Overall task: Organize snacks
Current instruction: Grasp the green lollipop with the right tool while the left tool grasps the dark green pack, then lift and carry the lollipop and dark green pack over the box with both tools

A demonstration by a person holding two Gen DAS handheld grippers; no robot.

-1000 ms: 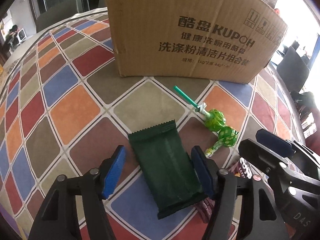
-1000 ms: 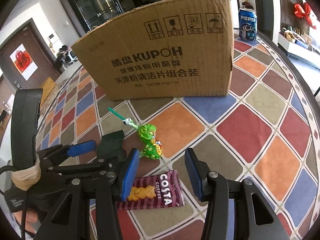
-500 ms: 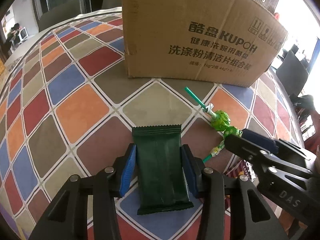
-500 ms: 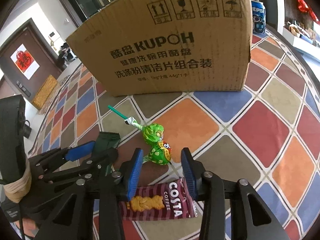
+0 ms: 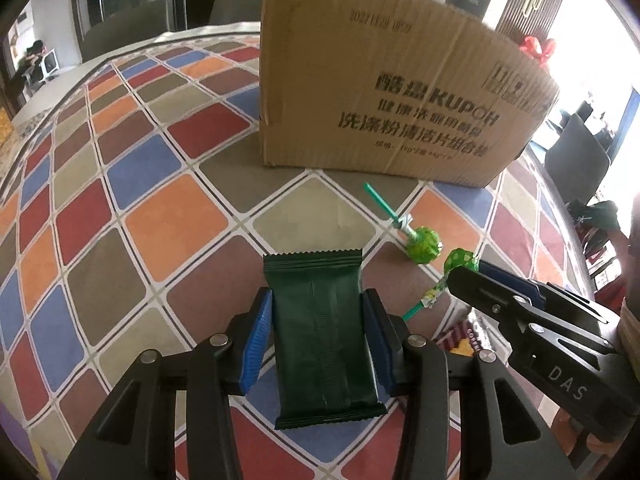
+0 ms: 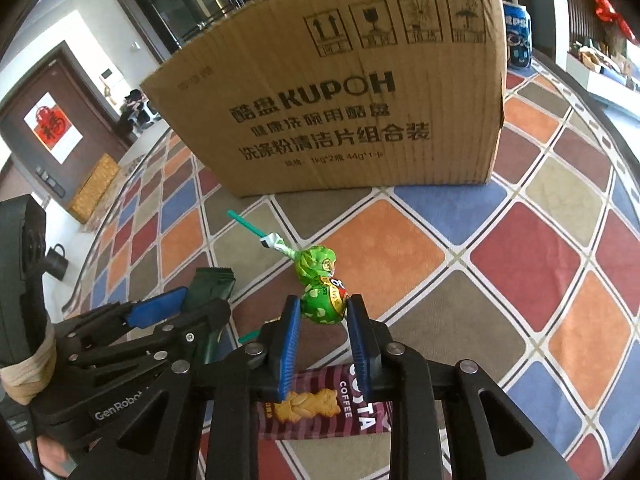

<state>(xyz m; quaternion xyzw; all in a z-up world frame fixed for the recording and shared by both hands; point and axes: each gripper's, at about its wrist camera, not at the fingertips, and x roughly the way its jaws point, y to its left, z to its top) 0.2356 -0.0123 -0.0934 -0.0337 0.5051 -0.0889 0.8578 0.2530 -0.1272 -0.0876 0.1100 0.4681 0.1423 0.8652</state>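
Nearest us in the left wrist view, our left gripper (image 5: 318, 328) is clenched on the dark green snack packet (image 5: 323, 334): both blue pads press its long edges, and it lies flat on the checkered tablecloth (image 5: 168, 216), its far serrated end towards the cardboard box (image 5: 392, 100). Its jaws closed in a moment ago and have since settled.

In the right wrist view, our right gripper (image 6: 325, 326) has just been closing, and its blue pads now squeeze the nearer green lollipop (image 6: 324, 300) by its round wrapped head. Under those fingers, on the side away from the box, lies the striped Costa Coffee biscuit packet (image 6: 320, 404), flat on the cloth.

A second green lollipop (image 6: 314, 264) touches the gripped one on its box side, its teal stick (image 6: 246, 224) slanting up and left towards the box front.

The box stands upright, well apart from the snacks, its printed face turned to us. Behind its right corner a blue Pepsi can (image 6: 518, 36) shows partly.
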